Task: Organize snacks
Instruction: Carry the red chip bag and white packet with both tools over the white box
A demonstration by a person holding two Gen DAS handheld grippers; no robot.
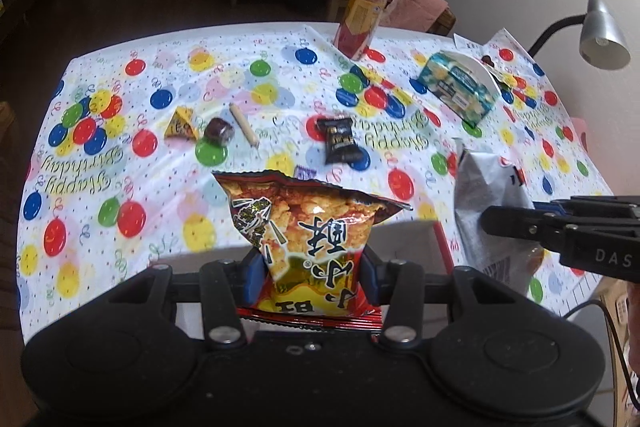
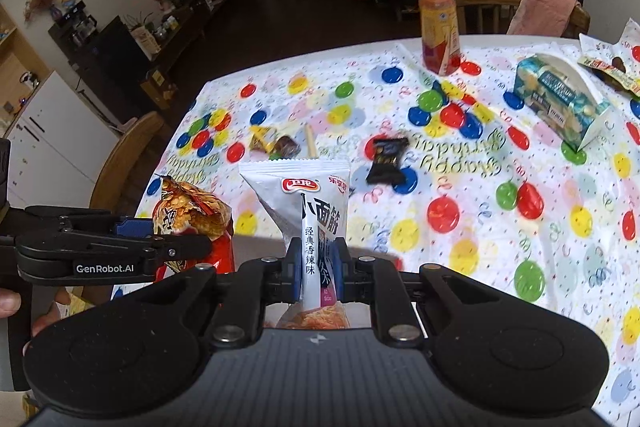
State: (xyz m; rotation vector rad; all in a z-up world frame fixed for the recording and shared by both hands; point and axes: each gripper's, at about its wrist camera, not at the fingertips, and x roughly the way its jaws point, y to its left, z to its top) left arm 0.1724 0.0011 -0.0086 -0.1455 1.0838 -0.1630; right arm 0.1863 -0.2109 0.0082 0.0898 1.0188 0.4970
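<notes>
Clamped in the left tool point(image 1: 310, 277), a red-orange chip bag point(image 1: 308, 223) hangs above the bench point(image 1: 120, 187). Beside it, the right tool point(image 2: 314, 273) pinches a white snack packet point(image 2: 308, 211). Ahead of both lie a black candy wrapper point(image 1: 340, 143) and a juice bottle point(image 1: 362, 15).

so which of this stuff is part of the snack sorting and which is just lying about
Part of the job:
red chip bag in left tongs
white snack packet in right tongs
black candy
yellow candy

Lying about:
juice bottle
desk lamp
</notes>
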